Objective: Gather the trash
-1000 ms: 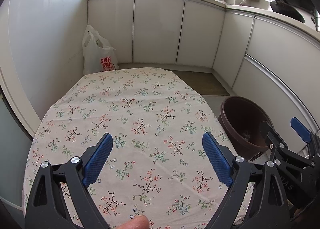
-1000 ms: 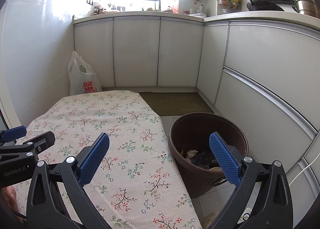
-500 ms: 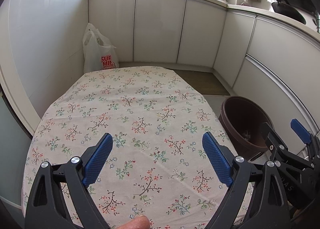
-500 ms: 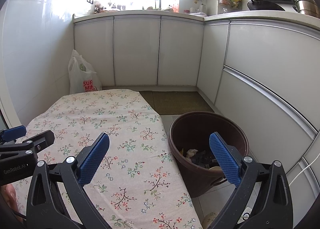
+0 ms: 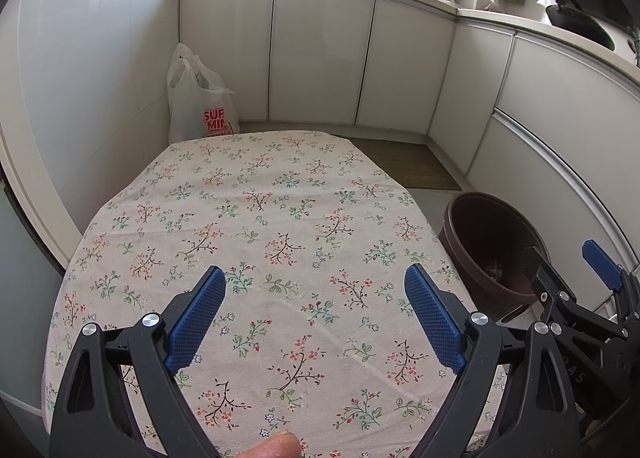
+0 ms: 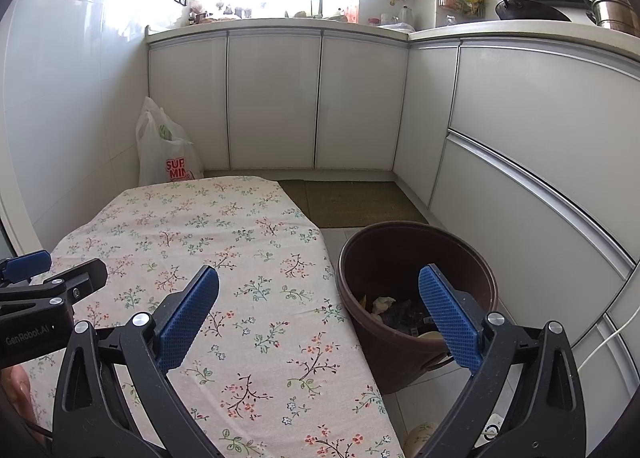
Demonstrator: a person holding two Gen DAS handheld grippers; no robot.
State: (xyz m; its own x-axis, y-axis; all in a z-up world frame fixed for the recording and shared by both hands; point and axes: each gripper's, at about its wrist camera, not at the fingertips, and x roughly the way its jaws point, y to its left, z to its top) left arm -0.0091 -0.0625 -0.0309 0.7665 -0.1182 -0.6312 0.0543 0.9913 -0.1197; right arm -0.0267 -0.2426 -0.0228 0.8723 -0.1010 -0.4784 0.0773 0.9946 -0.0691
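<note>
A brown bin (image 6: 416,258) stands on the floor to the right of the table and holds crumpled trash (image 6: 394,310); it also shows in the left wrist view (image 5: 486,234). My left gripper (image 5: 316,290) is open and empty above the floral tablecloth (image 5: 260,218). My right gripper (image 6: 320,290) is open and empty, over the table's right edge, with its right finger in front of the bin. No trash shows on the tablecloth (image 6: 192,234).
A white plastic bag (image 5: 200,106) with red print stands on the floor beyond the table's far left corner. White cabinets (image 6: 276,98) run along the back and right. A green mat (image 6: 356,202) lies on the floor.
Both grippers stay open and empty. The left wrist view has tilted slightly, so the table sits a little lower in frame. The right hardly moved.
</note>
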